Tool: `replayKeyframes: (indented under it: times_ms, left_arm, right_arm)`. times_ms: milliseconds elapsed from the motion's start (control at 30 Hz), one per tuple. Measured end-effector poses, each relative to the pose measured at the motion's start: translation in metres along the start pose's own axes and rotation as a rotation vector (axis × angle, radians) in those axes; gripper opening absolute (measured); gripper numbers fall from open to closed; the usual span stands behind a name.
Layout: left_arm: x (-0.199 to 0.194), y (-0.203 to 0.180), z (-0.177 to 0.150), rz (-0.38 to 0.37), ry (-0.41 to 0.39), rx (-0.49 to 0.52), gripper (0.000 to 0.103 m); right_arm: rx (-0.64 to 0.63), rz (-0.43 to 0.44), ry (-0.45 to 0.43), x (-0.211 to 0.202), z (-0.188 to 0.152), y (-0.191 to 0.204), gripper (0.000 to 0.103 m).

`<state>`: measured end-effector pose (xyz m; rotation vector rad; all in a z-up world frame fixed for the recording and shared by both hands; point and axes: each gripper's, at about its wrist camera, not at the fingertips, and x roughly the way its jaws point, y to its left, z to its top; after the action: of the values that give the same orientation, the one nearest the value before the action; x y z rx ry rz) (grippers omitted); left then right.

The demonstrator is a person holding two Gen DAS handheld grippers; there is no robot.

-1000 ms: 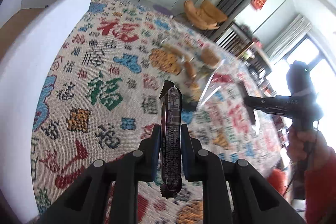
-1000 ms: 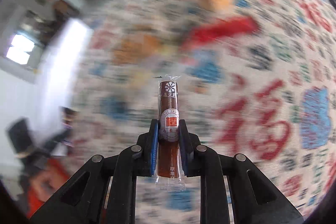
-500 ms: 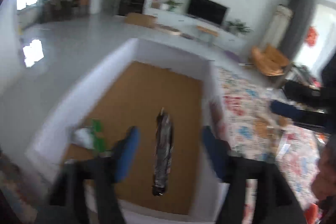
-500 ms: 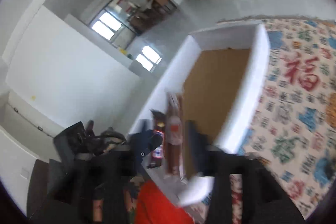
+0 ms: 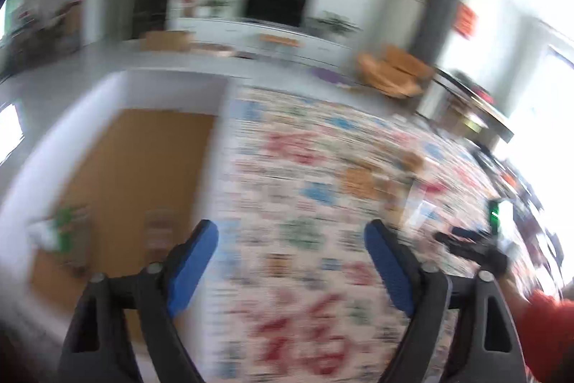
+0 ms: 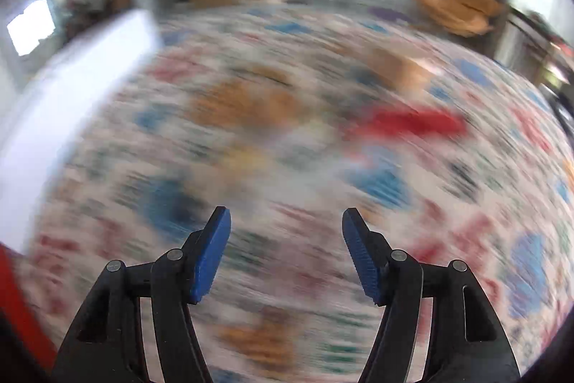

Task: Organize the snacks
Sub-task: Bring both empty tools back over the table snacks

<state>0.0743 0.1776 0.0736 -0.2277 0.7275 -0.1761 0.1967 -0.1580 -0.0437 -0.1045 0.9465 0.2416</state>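
1. Left gripper (image 5: 290, 239): jaws wide and opening more, nothing btwn the blue pads (image 5: 193, 261). It hangs over the patterned tablecloth (image 5: 308, 282), just beside the box's right wall.
2. Right gripper (image 6: 286, 250): jaws apart, widening too, empty. Only blurred cloth shows in the gap.
3. White box (image 5: 46, 146) w/ brown floor sits at the table's left edge. Inside, near its near-left corner: a white-and-green packet (image 5: 59, 228); a brownish stick-shaped smear (image 5: 159, 232) beside it, prob. a snack bar, but the blur is too heavy to be sure.
4. Snacks left to sort: a loose pile toward the table's far-right side, incl. a red wrapper (image 6: 405, 124) and orange/tan bread-like packs (image 6: 398, 69). All smeared, so count and type unclear.
5. Handling (my read): small film-wrapped items, light, soft, slick on the outside. Bread packs would crush easily, so a gentle squeeze is enough.
6. Where to grip: long bars across the middle of the short axis, pads flat on the broad faces. Puffy packs by the body, not the crimped end seal; that film prob. slips out.
7. Risk: a thin wrapper lying flat on cloth is hard to get under, so the pads may snag the tablecloth.
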Motion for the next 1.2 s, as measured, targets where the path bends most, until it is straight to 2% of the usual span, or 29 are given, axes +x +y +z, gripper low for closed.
replayKeyframes:
  times_ms: [33,67,133,233,333,467,600,1200]
  left_arm:
    - [0.016,-0.02,-0.003,-0.041,0.026,0.024,0.098]
    - [0.031,-0.037,-0.004,-0.072,0.055,0.041,0.099]
    - [0.081,-0.071,-0.018,-0.112,0.157,0.092,0.099]
    - [0.15,-0.095,-0.039,-0.06,0.25,0.168,0.099]
    - [0.197,-0.096,-0.052,0.023,0.286,0.204,0.098]
    - [0.217,-0.084,-0.047,0.137,0.224,0.22,0.098]
    - [0.23,-0.075,-0.036,0.173,0.222,0.193,0.103]
    - [0.233,-0.074,-0.035,0.178,0.221,0.19,0.103]
  right_arm:
    - [0.035,-0.036,0.0,0.0,-0.008,-0.021,0.068]
    - [0.098,-0.08,-0.008,0.0,-0.019,-0.051,0.068]
    - [0.18,-0.123,-0.026,-0.002,-0.028,-0.087,0.068]
    - [0.224,-0.119,-0.065,-0.008,-0.03,-0.106,0.068]
    - [0.185,-0.146,-0.053,-0.001,-0.026,-0.1,0.071]
    - [0.167,-0.2,-0.043,0.002,-0.029,-0.092,0.081]
    - [0.193,-0.185,-0.04,0.004,-0.032,-0.097,0.083]
    - [0.18,-0.215,-0.04,0.003,-0.033,-0.093,0.085]
